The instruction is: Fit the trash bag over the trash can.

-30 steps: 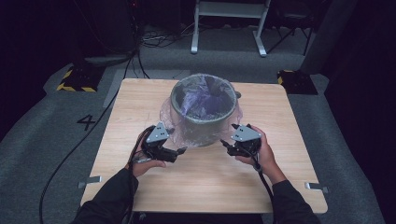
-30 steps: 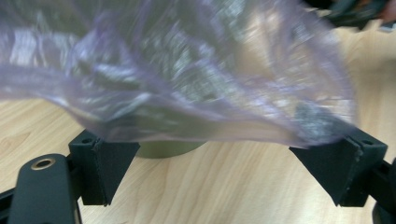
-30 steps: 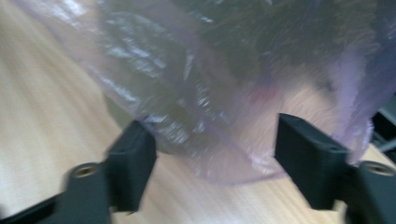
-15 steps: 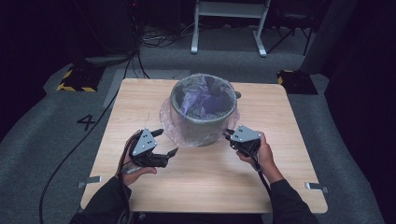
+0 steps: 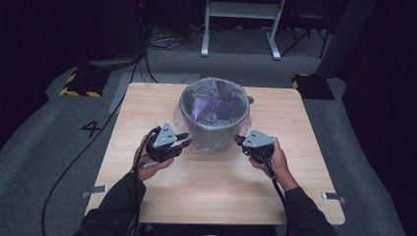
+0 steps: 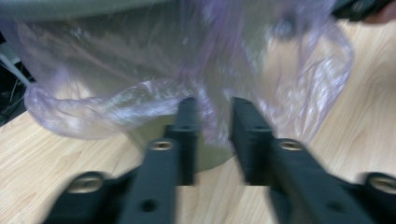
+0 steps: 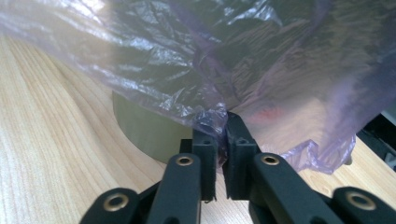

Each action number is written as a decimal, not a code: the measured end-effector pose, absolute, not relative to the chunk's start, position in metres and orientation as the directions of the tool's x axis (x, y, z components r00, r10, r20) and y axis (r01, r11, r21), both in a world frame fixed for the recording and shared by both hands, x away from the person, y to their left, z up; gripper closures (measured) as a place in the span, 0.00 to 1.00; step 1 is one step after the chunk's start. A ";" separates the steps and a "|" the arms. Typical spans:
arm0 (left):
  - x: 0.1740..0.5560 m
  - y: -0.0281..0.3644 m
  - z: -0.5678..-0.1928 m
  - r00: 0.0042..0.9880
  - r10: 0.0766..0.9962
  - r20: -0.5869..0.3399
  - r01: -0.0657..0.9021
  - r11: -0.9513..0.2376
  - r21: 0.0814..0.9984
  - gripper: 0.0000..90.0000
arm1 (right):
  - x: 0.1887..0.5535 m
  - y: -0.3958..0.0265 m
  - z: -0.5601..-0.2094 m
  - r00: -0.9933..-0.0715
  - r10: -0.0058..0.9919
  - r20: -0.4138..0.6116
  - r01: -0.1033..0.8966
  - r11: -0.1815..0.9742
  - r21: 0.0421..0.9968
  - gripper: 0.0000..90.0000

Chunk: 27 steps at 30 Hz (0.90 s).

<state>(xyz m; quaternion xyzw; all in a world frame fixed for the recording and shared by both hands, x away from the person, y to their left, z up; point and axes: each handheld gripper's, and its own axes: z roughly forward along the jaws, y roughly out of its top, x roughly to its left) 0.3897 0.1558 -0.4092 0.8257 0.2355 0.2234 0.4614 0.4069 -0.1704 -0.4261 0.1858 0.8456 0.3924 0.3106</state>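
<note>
High view: the grey bin (image 5: pixel 215 120) stands upright near the middle of the table (image 5: pixel 147 103), lined with a thin purple bag (image 5: pixel 216 101) whose skirt hangs down outside the wall. You hold the left gripper (image 5: pixel 183 143) at the bin's left side and the right gripper (image 5: pixel 239 140) at its right, both low against the hanging film. In the right gripper view your jaws have just been closing and now stand nearly together, with a gather of the bag's hem (image 7: pixel 212 116) pinched between the pads. In the left gripper view the jaws have also just been closing; a narrow gap remains, with a fold of film (image 6: pixel 210 126) running down between them, though blur leaves it unclear whether the pads truly bite. My judgement: you are at the gripping step, taking the liner on both sides. The next move calls for confirming the left hold, then moving both hands evenly so the thin film does not tear or tip the bin.
</note>
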 end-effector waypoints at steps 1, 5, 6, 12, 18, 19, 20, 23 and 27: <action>0.391 0.157 -0.411 0.789 0.596 0.148 0.185 -0.461 0.868 0.95 | 0.408 -0.171 -0.427 -0.739 0.562 -0.372 0.077 0.619 0.782 0.97; 0.399 0.160 -0.417 0.789 0.602 0.119 0.218 -0.456 0.863 1.00 | 0.410 -0.172 -0.430 -0.740 0.569 -0.359 0.094 0.616 0.782 0.99; 0.401 0.160 -0.419 0.790 0.601 0.121 0.221 -0.463 0.859 1.00 | 0.410 -0.173 -0.431 -0.743 0.571 -0.351 0.100 0.612 0.785 1.00; 0.406 0.159 -0.430 0.794 0.599 0.103 0.243 -0.468 0.850 1.00 | 0.412 -0.174 -0.437 -0.745 0.572 -0.342 0.115 0.615 0.780 1.00; 0.411 0.156 -0.442 0.812 0.580 0.068 0.264 -0.469 0.843 1.00 | 0.416 -0.171 -0.450 -0.768 0.561 -0.310 0.145 0.623 0.769 1.00; 0.411 0.156 -0.444 0.815 0.577 0.055 0.274 -0.466 0.841 1.00 | 0.417 -0.171 -0.451 -0.770 0.559 -0.309 0.146 0.625 0.767 1.00; 0.412 0.156 -0.446 0.816 0.575 0.057 0.274 -0.472 0.838 1.00 | 0.418 -0.170 -0.454 -0.774 0.558 -0.300 0.155 0.626 0.764 1.00; 0.412 0.154 -0.452 0.822 0.568 0.052 0.287 -0.491 0.822 1.00 | 0.421 -0.170 -0.461 -0.782 0.558 -0.279 0.182 0.632 0.753 1.00; 0.413 0.154 -0.459 0.821 0.568 0.053 0.308 -0.520 0.797 1.00 | 0.423 -0.168 -0.468 -0.790 0.557 -0.256 0.209 0.637 0.742 1.00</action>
